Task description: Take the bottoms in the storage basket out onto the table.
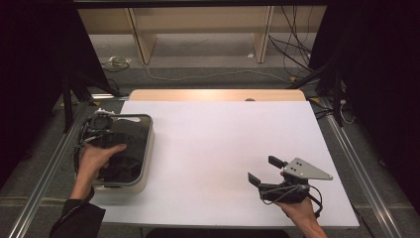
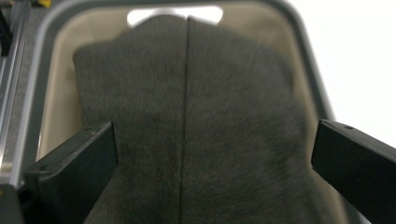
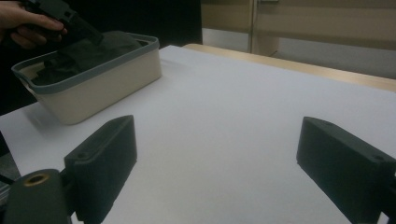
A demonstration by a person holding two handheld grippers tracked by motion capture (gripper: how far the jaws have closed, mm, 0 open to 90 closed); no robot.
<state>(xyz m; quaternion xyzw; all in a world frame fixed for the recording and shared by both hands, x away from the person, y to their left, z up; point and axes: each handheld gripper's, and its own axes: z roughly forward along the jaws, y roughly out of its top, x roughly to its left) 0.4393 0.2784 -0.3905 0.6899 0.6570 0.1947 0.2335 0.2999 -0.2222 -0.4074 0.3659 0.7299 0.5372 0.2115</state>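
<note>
A beige bin point(image 1: 125, 187) with a grey rim stands at the table's left edge, and a dark grey cloth point(image 1: 130, 148) lies inside it. A hand holds my left gripper point(image 1: 110, 136) tilted down over the cloth. In the left gripper view the left gripper point(image 2: 212, 135) is open, its jaws wide apart just above the cloth point(image 2: 201, 102), which has a seam down its middle. My right gripper point(image 1: 266, 170) is open above the white table point(image 1: 213, 139) at the front right, with nothing between its jaws. In the right gripper view the right gripper point(image 3: 217, 128) faces the bin point(image 3: 102, 81).
Metal rails point(image 1: 44, 173) run along both sides of the table. Wooden shelf legs and loose cables point(image 1: 292, 49) are on the floor beyond the far edge. Dark stands rise at both far corners. A bare wooden strip point(image 1: 218, 94) borders the white sheet at the back.
</note>
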